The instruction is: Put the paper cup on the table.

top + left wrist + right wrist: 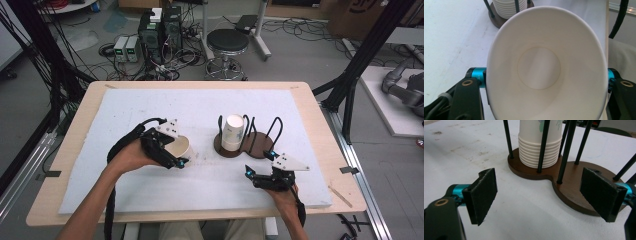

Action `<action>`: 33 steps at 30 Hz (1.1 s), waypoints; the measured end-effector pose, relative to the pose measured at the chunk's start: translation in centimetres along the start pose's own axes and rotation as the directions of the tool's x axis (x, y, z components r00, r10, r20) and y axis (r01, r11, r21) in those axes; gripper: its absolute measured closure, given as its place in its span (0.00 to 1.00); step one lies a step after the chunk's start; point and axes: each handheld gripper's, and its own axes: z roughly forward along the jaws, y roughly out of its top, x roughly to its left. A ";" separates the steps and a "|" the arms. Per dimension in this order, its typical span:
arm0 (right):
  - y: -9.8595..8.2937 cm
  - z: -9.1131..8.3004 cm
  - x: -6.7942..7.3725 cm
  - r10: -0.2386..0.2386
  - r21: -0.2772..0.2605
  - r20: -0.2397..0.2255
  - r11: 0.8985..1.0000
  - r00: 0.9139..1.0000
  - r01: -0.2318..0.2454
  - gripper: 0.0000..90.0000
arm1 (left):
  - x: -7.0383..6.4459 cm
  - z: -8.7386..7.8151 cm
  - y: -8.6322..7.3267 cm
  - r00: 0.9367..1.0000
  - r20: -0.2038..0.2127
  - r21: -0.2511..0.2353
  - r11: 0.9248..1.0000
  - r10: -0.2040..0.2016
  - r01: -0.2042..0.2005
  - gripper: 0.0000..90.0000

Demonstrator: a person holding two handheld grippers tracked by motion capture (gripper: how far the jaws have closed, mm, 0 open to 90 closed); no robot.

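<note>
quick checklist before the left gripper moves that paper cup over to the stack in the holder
1. Left gripper shut on the paper cup: ok, rim squeezed oval between the jaws.
2. Cup empty: ok, bare bottom visible.
3. Stack of cups seated upside down between the rods of the wooden holder: ok.
4. Right gripper out of the way: ok, open, near the holder's base, touching nothing.
5. Holder steadied: not ok, nothing holds it.
6. Grip firm enough for the move: cannot tell.

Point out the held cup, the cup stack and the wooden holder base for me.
held cup (539,68), left gripper view, inner bottom.
cup stack (539,155), right gripper view, ribbed rims low on the stack.
holder base (574,192), right gripper view, bare wood of the near lobe.
</note>
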 end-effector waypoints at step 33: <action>0.0 0.0 0.1 -0.005 0.003 0.012 1.000 1.000 0.005 0.17 | 1.1 4.8 2.3 0.997 -0.060 0.172 0.984 -0.044 0.054 0.36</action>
